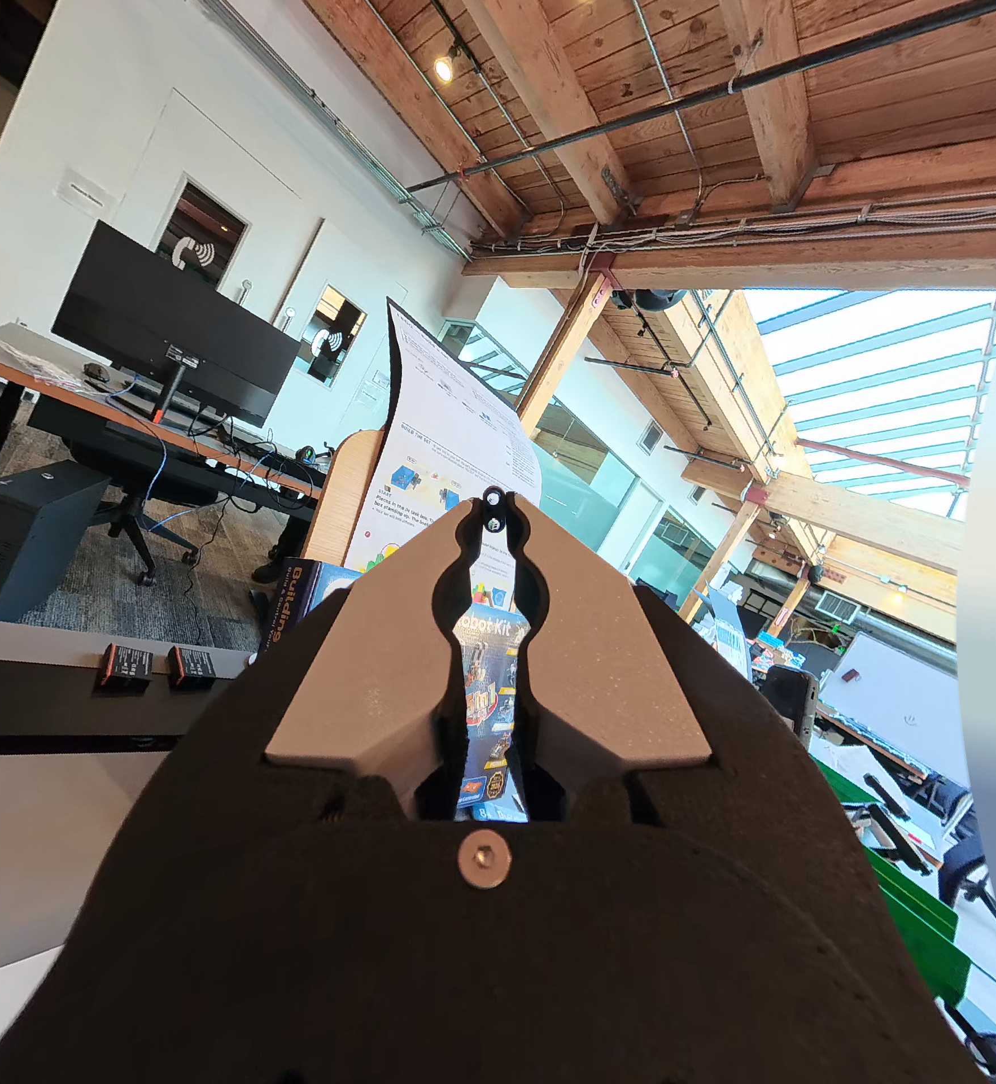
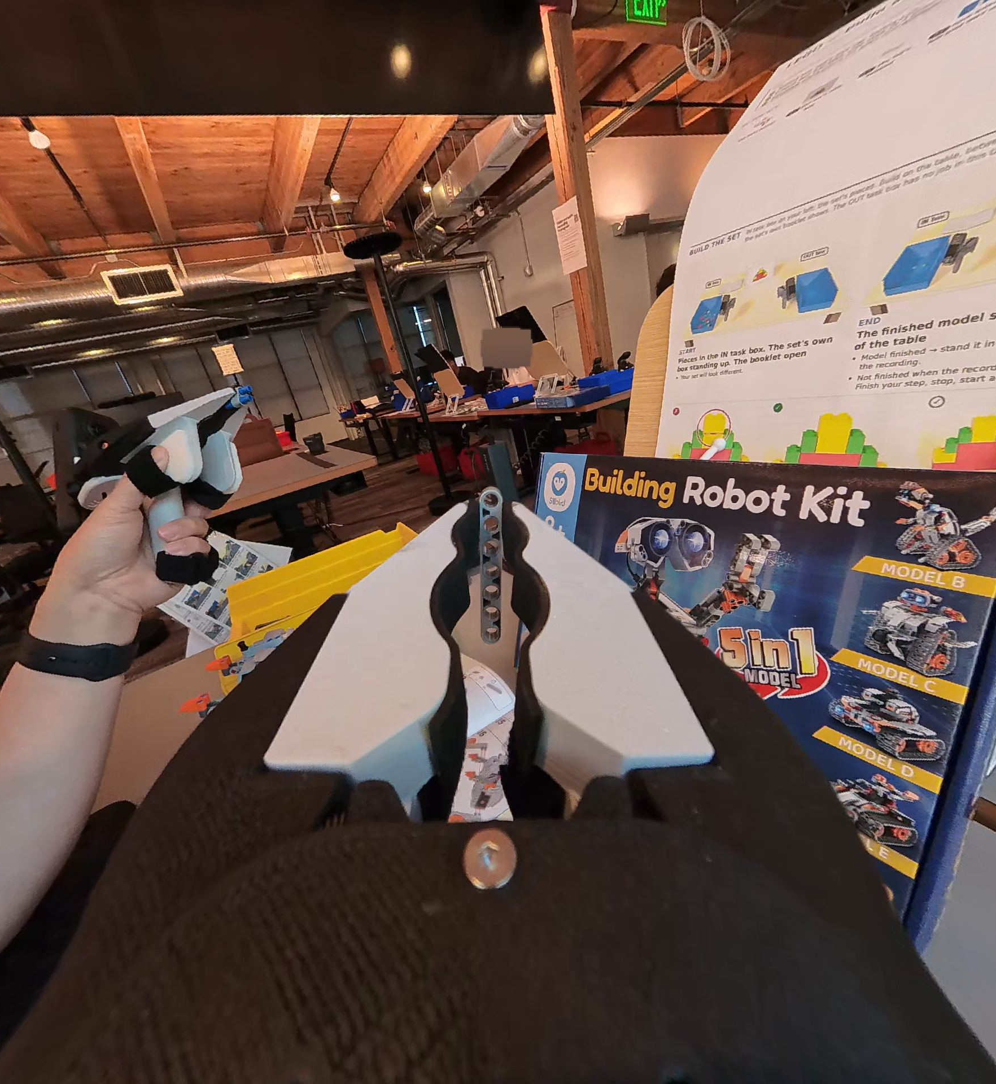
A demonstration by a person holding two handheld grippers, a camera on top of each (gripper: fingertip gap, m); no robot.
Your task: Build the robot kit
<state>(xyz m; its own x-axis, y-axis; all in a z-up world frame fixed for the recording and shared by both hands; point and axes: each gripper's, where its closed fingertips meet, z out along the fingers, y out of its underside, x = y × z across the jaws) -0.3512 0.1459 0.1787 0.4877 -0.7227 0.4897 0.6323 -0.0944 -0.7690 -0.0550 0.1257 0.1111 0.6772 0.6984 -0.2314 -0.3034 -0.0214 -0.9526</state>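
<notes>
Overhead in both views: exposed timber ceiling (image 1: 601, 88) with beams, conduit and spot lamps. Open workshop room, carpeted.

Left wrist view only:
- White wall, bright skylight (image 1: 894, 375) at right.
- Long desk (image 1: 44, 375) carrying a dark monitor (image 1: 173, 328), seen from behind.
- Pale near surface (image 1: 14, 850), with two small black blocks (image 1: 126, 666) at its far edge.

Right wrist view only:
- Rows of work tables (image 2: 484, 410) far off, metal ducting above.
- Tan near surface (image 2: 149, 733) with small orange-tipped pieces lying loose.
- Yellow bin (image 2: 308, 575) left of centre, open booklet (image 2: 231, 575) just behind it.
- Person's hand (image 2: 114, 557), black wristband on the wrist, gripping the left gripper's handle.

Common to both views:
- Curved printed instruction sheet (image 2: 865, 234) standing upright behind the kit box (image 2: 777, 616); box upright, blue, at right.

Grippers:
- Right gripper (image 2: 491, 504): closed on a grey perforated beam (image 2: 491, 575), clamped near the beam's far end, remainder lying back along the gap between the fingers.
- Left gripper (image 1: 493, 510): raised, tilted upward, closed at the tips on a small connector piece (image 1: 493, 507). Dark with two pale round ends in its own view; blue at the tips (image 2: 241, 399) from the right.
</notes>
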